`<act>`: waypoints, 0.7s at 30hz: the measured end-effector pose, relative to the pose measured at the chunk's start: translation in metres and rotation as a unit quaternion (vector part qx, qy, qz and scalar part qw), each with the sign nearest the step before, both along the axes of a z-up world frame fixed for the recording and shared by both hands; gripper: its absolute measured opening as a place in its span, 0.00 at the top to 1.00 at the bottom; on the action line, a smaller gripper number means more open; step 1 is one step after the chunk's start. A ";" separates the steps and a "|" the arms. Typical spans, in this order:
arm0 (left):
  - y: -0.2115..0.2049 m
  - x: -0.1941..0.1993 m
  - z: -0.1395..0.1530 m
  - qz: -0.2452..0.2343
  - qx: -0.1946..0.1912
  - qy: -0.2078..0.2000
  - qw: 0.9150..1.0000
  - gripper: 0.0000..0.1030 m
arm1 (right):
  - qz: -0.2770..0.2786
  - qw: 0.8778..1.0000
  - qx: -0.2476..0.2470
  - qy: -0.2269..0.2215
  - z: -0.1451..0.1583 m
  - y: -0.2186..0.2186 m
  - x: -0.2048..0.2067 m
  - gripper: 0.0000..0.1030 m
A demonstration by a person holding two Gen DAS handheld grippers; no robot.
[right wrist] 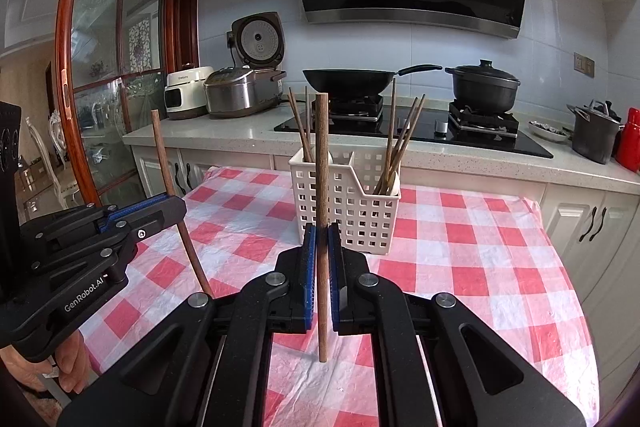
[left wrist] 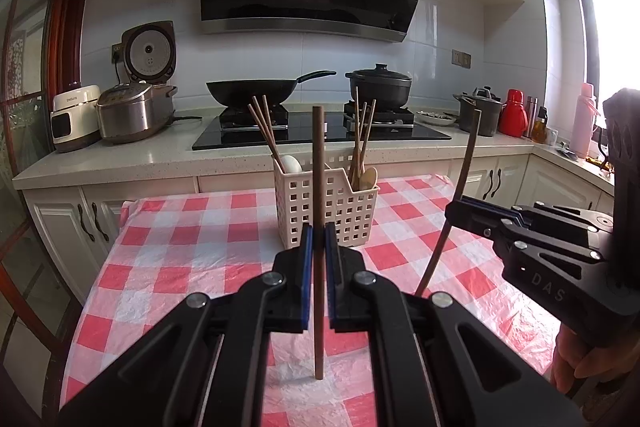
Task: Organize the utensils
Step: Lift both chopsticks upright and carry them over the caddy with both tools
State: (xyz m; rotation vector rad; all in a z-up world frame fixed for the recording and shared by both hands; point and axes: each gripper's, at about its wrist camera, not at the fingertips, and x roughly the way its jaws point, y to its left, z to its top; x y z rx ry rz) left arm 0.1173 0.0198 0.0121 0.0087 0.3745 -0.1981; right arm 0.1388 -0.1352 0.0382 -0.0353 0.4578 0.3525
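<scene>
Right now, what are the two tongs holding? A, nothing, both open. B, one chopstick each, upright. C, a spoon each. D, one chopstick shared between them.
B: the left tongs clamp one upright chopstick, and the right tongs clamp another chopstick, both in front of the white basket.

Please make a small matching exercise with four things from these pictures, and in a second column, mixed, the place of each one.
1. wok
2. white basket
3. rice cooker
4. chopstick

a. on the checked tablecloth
b. between the left gripper pads
c. on the stove
d. on the counter, left of the stove

Pairs: 1-c, 2-a, 3-d, 4-b
</scene>
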 end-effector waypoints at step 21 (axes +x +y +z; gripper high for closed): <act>-0.005 0.030 0.049 -0.023 0.024 -0.019 0.999 0.94 | 0.011 0.999 -0.004 -0.033 0.044 0.001 0.043 0.94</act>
